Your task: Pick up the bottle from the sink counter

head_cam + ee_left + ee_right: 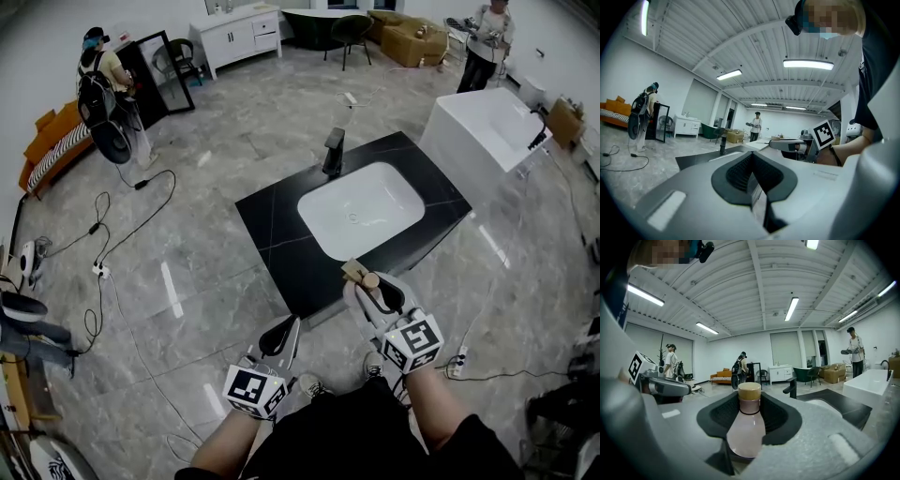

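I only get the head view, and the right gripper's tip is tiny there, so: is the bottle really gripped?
Observer: Yes. The right gripper is shut on the bottle, held by its body between the fingers, cap toward the tips.
Operator: What does it look like?
Observer: Pale pink body, tan cap.
Operator: And the left gripper?
Observer: The left gripper is shut, with nothing between its fingers.

Right gripper (366, 286) clamps the bottle (745, 427); left gripper (284, 328), held lower, seems closed.
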Available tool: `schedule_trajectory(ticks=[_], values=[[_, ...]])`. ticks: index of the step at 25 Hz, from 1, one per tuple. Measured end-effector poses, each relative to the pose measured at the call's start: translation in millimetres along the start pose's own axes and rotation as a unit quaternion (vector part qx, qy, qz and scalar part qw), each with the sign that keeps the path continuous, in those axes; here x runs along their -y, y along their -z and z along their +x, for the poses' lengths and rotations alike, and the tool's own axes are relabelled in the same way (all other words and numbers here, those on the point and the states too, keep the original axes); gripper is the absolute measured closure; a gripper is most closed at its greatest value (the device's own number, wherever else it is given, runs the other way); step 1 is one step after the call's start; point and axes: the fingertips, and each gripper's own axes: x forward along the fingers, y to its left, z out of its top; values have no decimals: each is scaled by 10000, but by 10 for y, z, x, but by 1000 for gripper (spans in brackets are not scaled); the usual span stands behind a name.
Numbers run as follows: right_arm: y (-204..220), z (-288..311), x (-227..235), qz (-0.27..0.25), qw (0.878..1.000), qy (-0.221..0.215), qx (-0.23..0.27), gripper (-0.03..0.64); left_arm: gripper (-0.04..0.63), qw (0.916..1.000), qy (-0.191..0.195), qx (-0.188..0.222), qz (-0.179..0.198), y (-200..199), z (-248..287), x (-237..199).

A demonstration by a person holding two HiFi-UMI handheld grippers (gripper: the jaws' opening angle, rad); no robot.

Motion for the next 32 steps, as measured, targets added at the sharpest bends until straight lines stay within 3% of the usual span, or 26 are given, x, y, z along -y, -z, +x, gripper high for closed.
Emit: schedule_trajectory(ticks=[11, 32], values=[[-69, -297, 344, 132, 9999, -4, 70, 478, 592, 10000, -4, -41, -15, -29, 352, 288], [-112, -640, 924, 20, 9980, -638, 25, 477, 592, 9990, -438, 2, -34, -11, 938, 925]])
